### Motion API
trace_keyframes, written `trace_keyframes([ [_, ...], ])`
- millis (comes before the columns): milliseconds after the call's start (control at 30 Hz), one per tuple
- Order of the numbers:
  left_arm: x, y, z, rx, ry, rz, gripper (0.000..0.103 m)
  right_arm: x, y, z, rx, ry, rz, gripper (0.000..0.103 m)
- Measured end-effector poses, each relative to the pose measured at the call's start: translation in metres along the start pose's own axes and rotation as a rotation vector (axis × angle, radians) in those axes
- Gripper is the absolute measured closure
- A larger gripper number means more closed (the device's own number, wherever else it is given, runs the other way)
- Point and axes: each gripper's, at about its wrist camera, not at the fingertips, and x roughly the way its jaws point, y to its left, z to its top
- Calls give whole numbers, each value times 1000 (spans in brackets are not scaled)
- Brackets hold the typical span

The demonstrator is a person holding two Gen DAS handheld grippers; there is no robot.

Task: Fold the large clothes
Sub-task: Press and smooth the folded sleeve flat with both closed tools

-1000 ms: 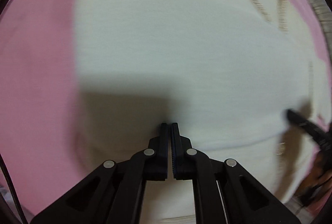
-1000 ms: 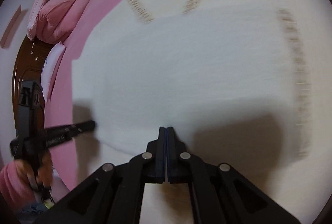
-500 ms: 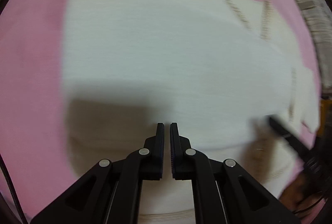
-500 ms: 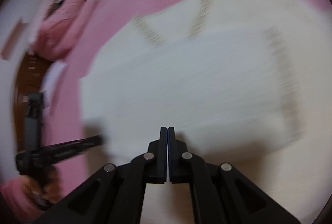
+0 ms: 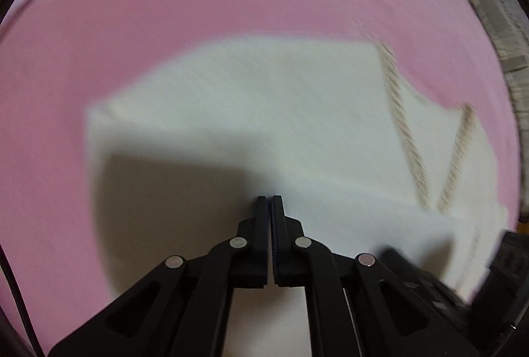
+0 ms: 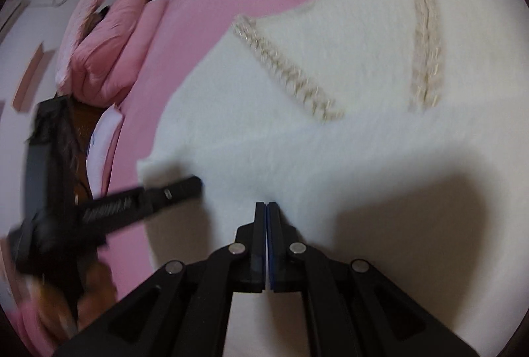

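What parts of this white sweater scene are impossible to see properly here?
- Left view: sweater weave smeared by motion blur; its near hem is behind the left tongs.
- Right view: sweater's right side is cut off by the lens rim; the near edge is behind the right tongs.
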Motion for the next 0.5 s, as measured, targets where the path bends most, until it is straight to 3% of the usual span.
trace_keyframes([
  [67,-2,25,16,-9,-60,102,102,-23,-23,9,-30,-40,-48,103],
  [133,0,56,29,-24,-65,202,102,-54,-58,11,3,-89,-103,103],
  [167,3,72,34,-52,-35,131,102,-68,-73,9,8,-114,-187,103],
  [233,0,85,38,-91,-12,37,102,-92,-95,2,52,-141,-234,103],
  [367,-23,53,21,-1,-60,90,102,-118,-86,-8,95,-222,-396,103],
  [400,-29,38,14,6,-64,51,102,-119,-78,-10,125,-246,-376,103],
  [500,-33,-6,-19,6,-20,-116,102,-92,-51,-19,173,-176,-83,103],
])
